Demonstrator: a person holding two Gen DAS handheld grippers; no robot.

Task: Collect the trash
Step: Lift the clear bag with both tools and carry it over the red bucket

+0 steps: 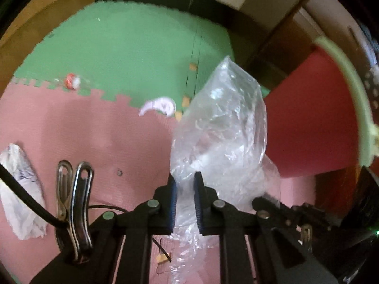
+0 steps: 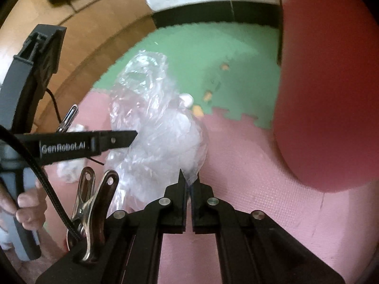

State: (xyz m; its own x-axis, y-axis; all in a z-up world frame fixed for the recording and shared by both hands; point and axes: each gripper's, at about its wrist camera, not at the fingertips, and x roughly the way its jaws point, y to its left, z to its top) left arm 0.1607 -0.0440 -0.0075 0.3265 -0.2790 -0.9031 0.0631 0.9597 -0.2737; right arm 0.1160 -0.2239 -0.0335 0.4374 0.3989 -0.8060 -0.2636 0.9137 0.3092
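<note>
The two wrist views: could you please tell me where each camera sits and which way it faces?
Left wrist: on the left gripper, facing down at the foam mat; its fingers pinch the clear plastic bag.
Right wrist: on the right gripper, facing the red bin; the person's hand shows.
Shared: bag, mat, bin.

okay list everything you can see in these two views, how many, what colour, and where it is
clear plastic bag: one, transparent, held up over the pink mat, pinched by both claws
bin: one, red with pale rim, right of the bag
floor mats: pink near, green beyond
white crumpled bag: one, on pink mat, far left
pale scrap: one, whitish, at the pink-green seam
red-and-white wrapper: one, on green mat
orange bits: several, on green mat
left claw: black, shut on the bag
right claw: black, shut on the bag's edge
hand: one, gripping the left handle
</note>
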